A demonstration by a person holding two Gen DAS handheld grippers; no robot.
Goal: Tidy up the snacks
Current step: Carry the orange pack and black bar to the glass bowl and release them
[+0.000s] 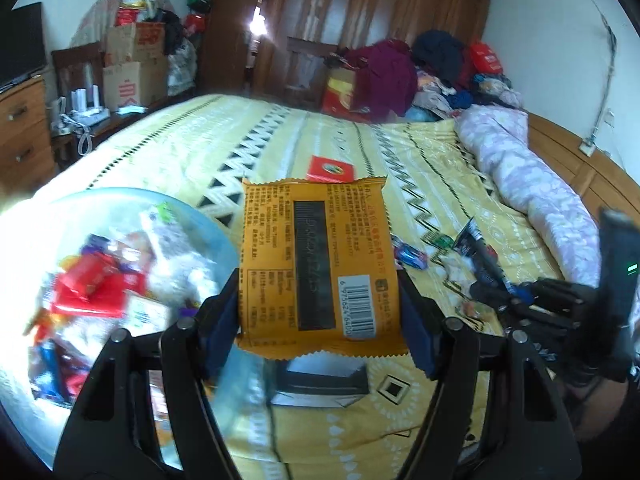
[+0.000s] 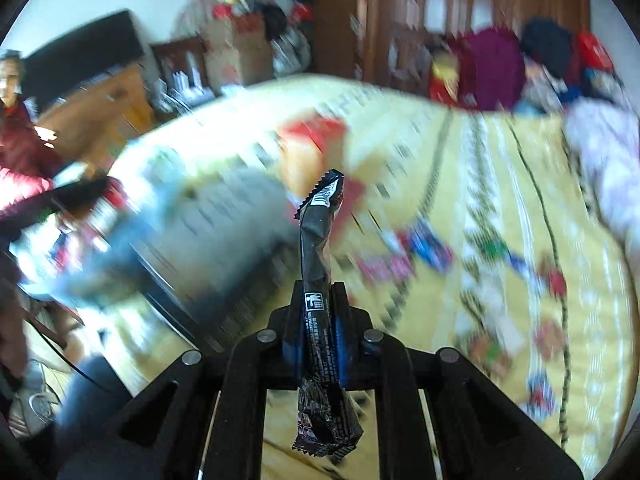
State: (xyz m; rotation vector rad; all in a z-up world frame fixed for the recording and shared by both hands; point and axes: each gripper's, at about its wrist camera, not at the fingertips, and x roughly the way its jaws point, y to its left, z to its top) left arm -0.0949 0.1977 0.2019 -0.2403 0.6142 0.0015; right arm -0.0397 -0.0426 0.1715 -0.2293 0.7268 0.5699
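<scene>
My left gripper [image 1: 318,312] is shut on an orange snack packet [image 1: 316,264], held flat above the yellow bedspread, barcode side up. A clear bowl [image 1: 208,224] full of mixed wrapped snacks sits just left of it. My right gripper [image 2: 320,312] is shut on a long black snack wrapper [image 2: 318,240], which stands up between the fingers. The right gripper also shows at the right edge of the left wrist view [image 1: 492,280]. Loose small snacks [image 1: 410,258] lie on the bed. The right wrist view is motion-blurred.
A red packet [image 1: 331,169] lies farther up the bed. A rolled lilac quilt [image 1: 532,176] runs along the right side. Clothes are piled at the headboard [image 1: 400,64]. A wooden dresser [image 1: 20,128] and cardboard boxes [image 1: 132,64] stand left of the bed.
</scene>
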